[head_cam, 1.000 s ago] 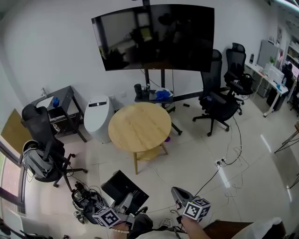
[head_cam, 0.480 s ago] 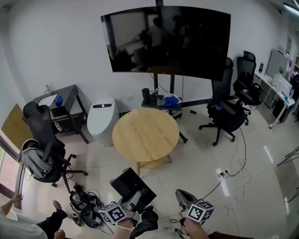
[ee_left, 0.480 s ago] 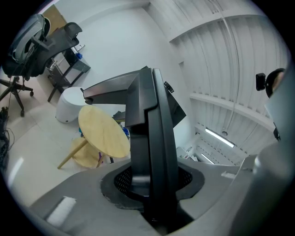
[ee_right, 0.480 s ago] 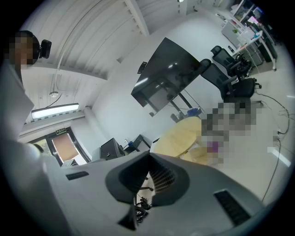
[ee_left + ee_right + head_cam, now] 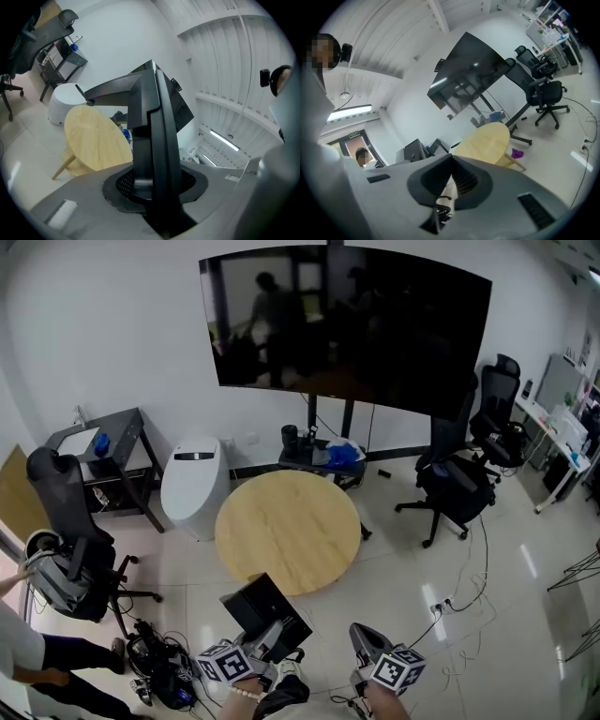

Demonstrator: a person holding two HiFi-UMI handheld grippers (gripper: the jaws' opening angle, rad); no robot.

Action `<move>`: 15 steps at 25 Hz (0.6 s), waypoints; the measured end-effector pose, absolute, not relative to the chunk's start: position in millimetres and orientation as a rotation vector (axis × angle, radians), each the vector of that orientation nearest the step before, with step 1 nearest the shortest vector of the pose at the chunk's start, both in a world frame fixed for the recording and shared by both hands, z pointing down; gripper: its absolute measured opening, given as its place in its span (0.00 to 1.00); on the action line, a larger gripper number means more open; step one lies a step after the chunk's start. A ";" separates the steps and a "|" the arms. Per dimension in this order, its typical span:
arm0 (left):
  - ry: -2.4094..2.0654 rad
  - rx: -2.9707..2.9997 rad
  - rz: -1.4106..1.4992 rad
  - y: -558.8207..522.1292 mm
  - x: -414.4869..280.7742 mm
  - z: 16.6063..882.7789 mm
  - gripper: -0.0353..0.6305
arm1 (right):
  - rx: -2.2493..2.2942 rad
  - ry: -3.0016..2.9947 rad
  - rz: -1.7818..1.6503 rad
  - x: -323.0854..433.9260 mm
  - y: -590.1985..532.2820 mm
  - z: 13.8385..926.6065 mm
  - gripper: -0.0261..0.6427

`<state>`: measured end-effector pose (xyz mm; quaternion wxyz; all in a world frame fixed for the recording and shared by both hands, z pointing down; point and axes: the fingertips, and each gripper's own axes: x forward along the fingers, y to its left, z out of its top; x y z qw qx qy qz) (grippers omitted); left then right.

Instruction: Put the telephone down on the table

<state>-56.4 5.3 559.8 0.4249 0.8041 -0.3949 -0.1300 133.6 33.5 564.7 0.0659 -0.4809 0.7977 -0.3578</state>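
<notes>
Left gripper clamped on the telephone: a dark flat slab held on edge, jaws pressed against its two broad faces, lower end seated deep between them. Seen from the left gripper view, telephone upright and filling the centre.

Right gripper empty, jaws together, tips meeting with nothing between. Held near, to the right of the left gripper, apart from the telephone.

Key relation: round wooden table straight ahead on the far side of the telephone, a little to the right. Top bare. Long axis of the telephone running from the jaws up and away toward the table, tilted slightly left in the head view. Far corner of the slab overlapping the table's near rim in that view; cannot tell whether it is over the top or short of it and higher.

Left gripper nearer the table's near rim and already carrying the load, so judged the working one. Judged step: carry in progress, set-down not yet done. Next move likely needs reach toward the far side, then tipping the slab from on edge to flat before release. Risk: near rim catching the lower edge.
</notes>
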 end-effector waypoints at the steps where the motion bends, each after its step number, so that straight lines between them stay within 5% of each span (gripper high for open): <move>1: -0.985 2.008 -0.320 -4.7 -59.0 559.8 0.30 | -1.456 2.409 -1.080 131.1 24.7 564.2 0.04; 15: -0.925 2.008 -0.292 -95.6 -82.5 571.1 0.30 | -1.542 2.400 -1.029 106.3 -56.8 560.1 0.04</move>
